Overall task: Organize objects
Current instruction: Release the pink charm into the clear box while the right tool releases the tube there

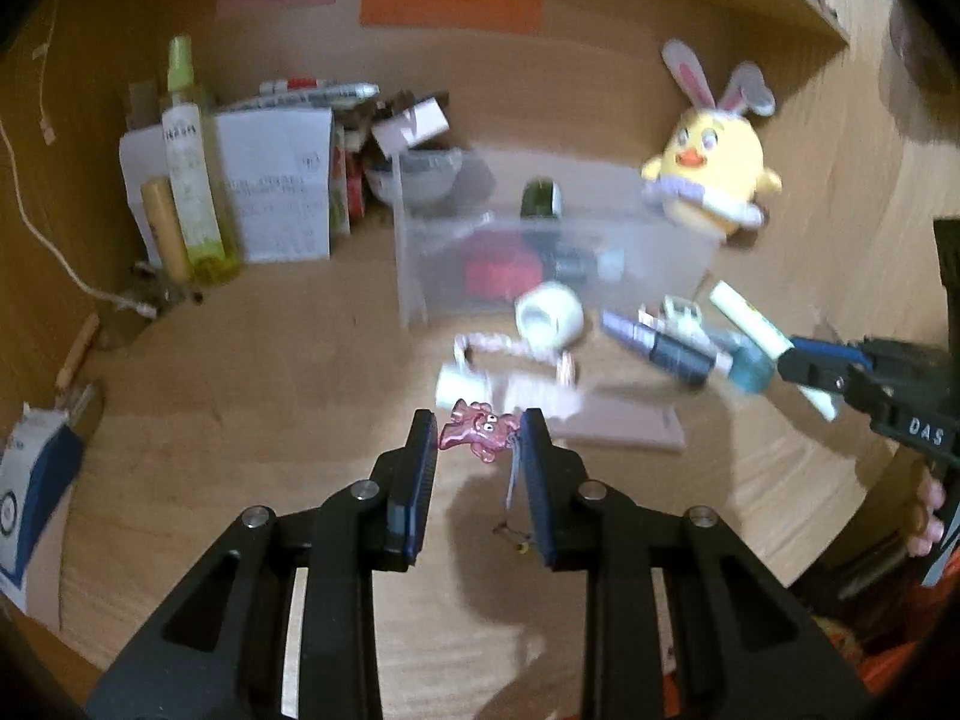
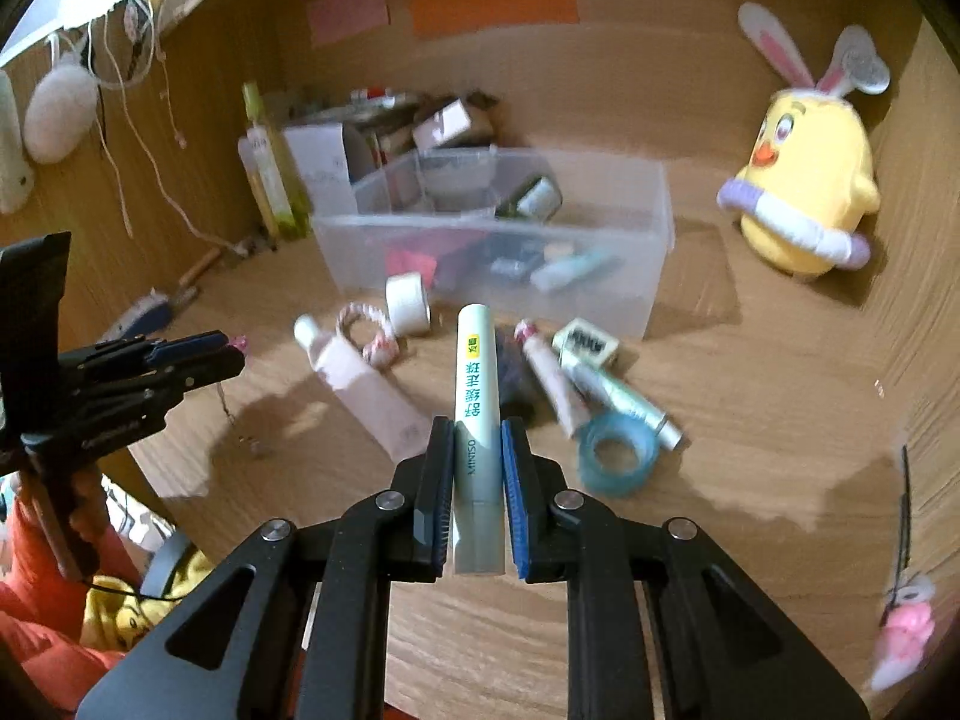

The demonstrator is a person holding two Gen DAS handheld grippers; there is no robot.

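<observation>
My left tongs (image 1: 478, 427) grip a small pink charm (image 1: 477, 429) above the tabletop (image 1: 270, 420), its cord dangling below. My right tongs (image 2: 475, 438) are clamped on a pale green MINISO tube (image 2: 477, 396), held off the tabletop near its front edge, in front of the clear bin (image 2: 600, 294) and scattered tubes.

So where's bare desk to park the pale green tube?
Open wood lies right of the teal tape roll, between it and the yellow chick plush, and near the right gripper holding the pale green tube. Crowded: the strip before the clear bin.
</observation>
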